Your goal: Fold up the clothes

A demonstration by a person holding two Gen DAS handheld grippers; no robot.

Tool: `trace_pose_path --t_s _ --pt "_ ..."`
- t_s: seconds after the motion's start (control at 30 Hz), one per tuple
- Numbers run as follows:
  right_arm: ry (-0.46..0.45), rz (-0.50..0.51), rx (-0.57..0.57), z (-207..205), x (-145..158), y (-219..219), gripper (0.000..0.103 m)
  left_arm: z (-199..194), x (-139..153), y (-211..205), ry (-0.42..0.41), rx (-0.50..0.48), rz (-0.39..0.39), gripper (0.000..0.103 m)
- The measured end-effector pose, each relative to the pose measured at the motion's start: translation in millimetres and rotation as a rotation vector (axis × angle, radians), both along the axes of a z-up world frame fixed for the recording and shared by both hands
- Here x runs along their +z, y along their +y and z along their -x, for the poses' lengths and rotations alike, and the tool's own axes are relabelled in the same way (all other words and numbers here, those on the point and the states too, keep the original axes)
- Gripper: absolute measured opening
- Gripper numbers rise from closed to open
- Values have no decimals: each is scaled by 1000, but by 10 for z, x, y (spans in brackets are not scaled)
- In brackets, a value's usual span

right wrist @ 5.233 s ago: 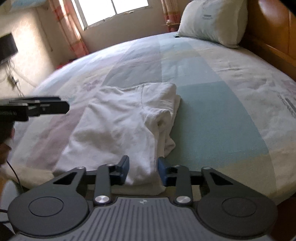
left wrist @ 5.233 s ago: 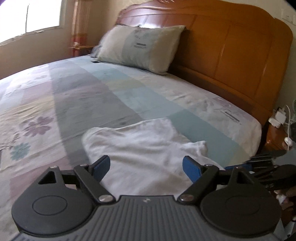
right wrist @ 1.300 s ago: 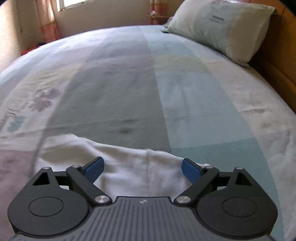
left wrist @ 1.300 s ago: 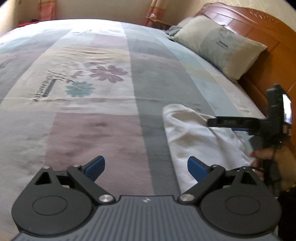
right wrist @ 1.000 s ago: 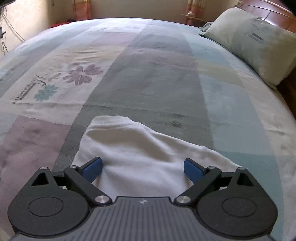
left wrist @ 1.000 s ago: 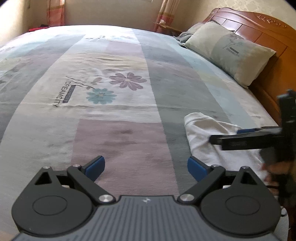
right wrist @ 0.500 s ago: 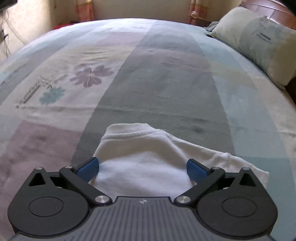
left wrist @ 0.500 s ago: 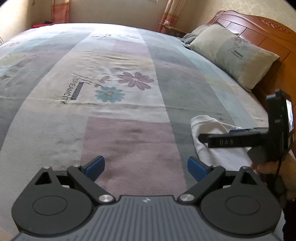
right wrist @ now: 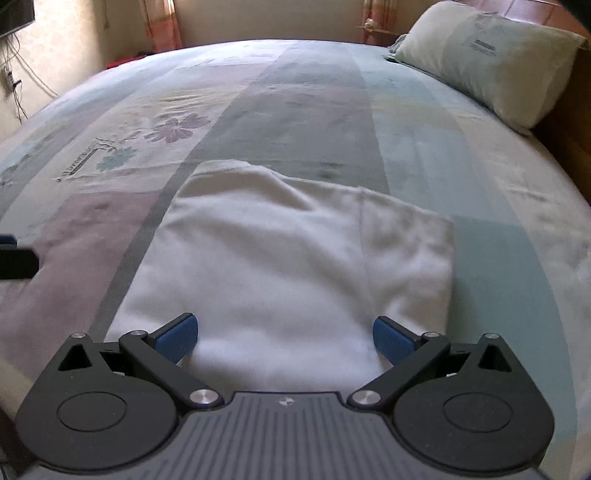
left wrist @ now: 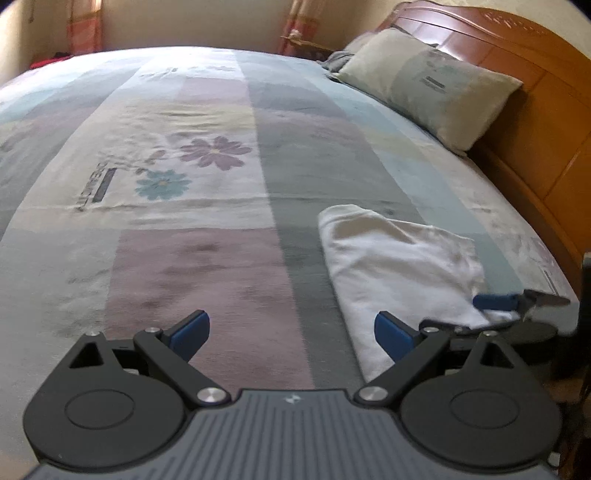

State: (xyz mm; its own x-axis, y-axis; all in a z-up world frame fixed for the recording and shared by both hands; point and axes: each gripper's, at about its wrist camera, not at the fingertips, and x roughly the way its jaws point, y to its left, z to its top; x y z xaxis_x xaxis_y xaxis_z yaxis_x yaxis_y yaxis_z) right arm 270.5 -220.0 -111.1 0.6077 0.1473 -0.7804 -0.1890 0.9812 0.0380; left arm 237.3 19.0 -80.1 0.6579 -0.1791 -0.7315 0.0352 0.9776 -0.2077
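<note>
A white garment [right wrist: 295,251], folded into a rough rectangle, lies flat on the bed near its front edge. It also shows in the left wrist view [left wrist: 399,266], to the right. My right gripper [right wrist: 284,339] is open and empty, low over the garment's near edge. My left gripper [left wrist: 291,332] is open and empty over bare bedspread, left of the garment. The right gripper's fingers [left wrist: 495,301] show at the garment's near right corner in the left wrist view. The left gripper's tip [right wrist: 14,258] shows at the left edge of the right wrist view.
The bed has a pastel patchwork spread with flower prints [left wrist: 214,151]. A pillow [left wrist: 428,92] leans on the wooden headboard [left wrist: 535,110] at the right. Curtains and a wall stand beyond the far side of the bed [right wrist: 162,26].
The right gripper has dropped lower and drawn back to the garment's near edge; more of the garment shows. The left gripper has shifted slightly, staying open left of the garment.
</note>
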Motion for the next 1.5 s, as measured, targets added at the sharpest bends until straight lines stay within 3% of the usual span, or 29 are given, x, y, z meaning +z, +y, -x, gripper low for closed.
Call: trace_pose_path --t_s 0.2,0.4,0.53,0.8,1.0,1.17,1.33,1.5 --pt "-61 -34 36 257 65 -3 103 48 108 -209 -8 -27 -22 96" --pt "-12 27 86 434 -7 -12 103 115 139 -388 -13 -64 -12 96" --pt "-9 -60 84 691 92 -215 103 106 103 -608 -4 -140 13 96" --pt "-19 -53 68 895 143 -420 103 209 -49 -1065 59 -287 64 96" --pt "-29 -172 131 967 117 -503 103 268 -218 -1026 144 -309 227 96" --pt "-5 -153 132 1003 50 -538 103 262 -471 -853 264 -255 355 96" --pt "-66 -149 162 977 177 -560 103 362 -153 -690 123 -241 259 96" --pt "-135 -149 192 645 208 -462 103 373 -112 -619 70 -209 208 97"
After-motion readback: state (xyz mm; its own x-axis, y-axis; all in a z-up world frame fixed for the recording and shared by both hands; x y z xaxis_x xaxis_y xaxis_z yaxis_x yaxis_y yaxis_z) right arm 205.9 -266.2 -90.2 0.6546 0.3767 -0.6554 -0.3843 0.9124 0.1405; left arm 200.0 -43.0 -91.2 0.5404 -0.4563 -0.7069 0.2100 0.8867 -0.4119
